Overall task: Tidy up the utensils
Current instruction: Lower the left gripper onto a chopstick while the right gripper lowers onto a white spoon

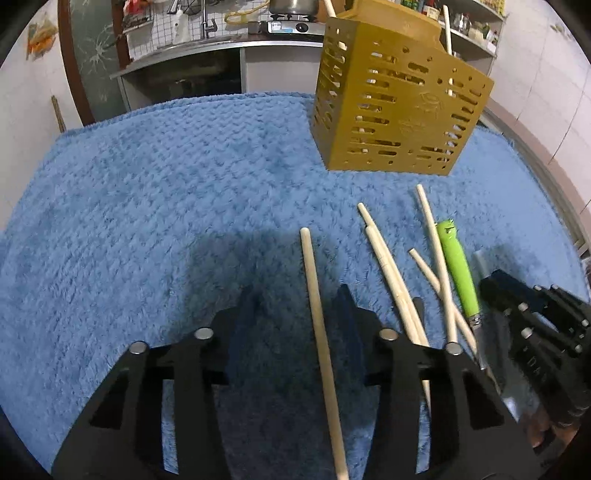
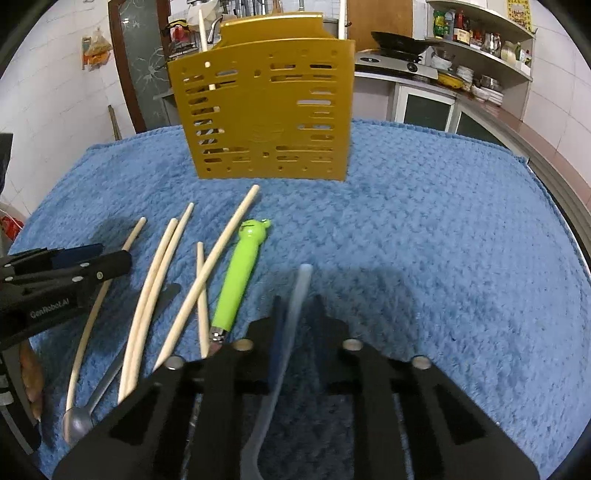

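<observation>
A yellow slotted utensil holder stands at the far side of the blue towel, with chopsticks standing in it; it also shows in the right wrist view. Several wooden chopsticks and a green-handled utensil lie loose on the towel. My left gripper is open around one wooden chopstick. My right gripper is closed on a translucent white utensil handle. The loose chopsticks and green utensil lie left of it.
A metal spoon lies at the lower left in the right wrist view. A kitchen counter with a stove and shelves stands behind the table. The table's edge runs along the right.
</observation>
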`<state>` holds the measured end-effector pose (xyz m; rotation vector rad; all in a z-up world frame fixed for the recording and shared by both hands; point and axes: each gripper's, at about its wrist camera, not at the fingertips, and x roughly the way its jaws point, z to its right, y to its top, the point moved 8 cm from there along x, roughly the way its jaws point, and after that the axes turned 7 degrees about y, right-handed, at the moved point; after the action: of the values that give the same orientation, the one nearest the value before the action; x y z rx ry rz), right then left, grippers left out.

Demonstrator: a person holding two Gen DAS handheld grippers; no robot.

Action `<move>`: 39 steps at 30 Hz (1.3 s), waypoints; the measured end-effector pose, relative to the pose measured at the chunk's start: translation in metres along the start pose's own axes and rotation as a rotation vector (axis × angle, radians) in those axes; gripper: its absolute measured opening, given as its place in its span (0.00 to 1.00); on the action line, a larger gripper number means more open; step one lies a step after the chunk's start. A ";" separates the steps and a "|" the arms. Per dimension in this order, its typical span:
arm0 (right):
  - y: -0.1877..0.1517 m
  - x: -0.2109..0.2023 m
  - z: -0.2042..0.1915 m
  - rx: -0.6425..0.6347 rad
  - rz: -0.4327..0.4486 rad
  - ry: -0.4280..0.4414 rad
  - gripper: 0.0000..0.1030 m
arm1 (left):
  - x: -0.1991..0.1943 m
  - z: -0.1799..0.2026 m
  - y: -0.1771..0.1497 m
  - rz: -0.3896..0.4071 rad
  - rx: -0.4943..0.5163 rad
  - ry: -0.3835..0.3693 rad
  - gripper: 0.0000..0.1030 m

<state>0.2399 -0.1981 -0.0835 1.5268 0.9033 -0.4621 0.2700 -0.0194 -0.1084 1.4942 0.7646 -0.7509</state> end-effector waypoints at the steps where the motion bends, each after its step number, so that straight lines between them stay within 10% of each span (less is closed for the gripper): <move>1: 0.000 0.000 0.001 0.012 -0.002 0.010 0.13 | 0.000 0.000 0.001 -0.001 0.003 0.001 0.34; 39: 0.006 0.006 0.004 0.041 0.007 0.022 0.10 | -0.007 0.001 0.004 0.015 0.033 -0.017 0.00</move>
<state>0.2495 -0.1997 -0.0848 1.5745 0.9097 -0.4619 0.2688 -0.0204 -0.1005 1.5198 0.7308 -0.7673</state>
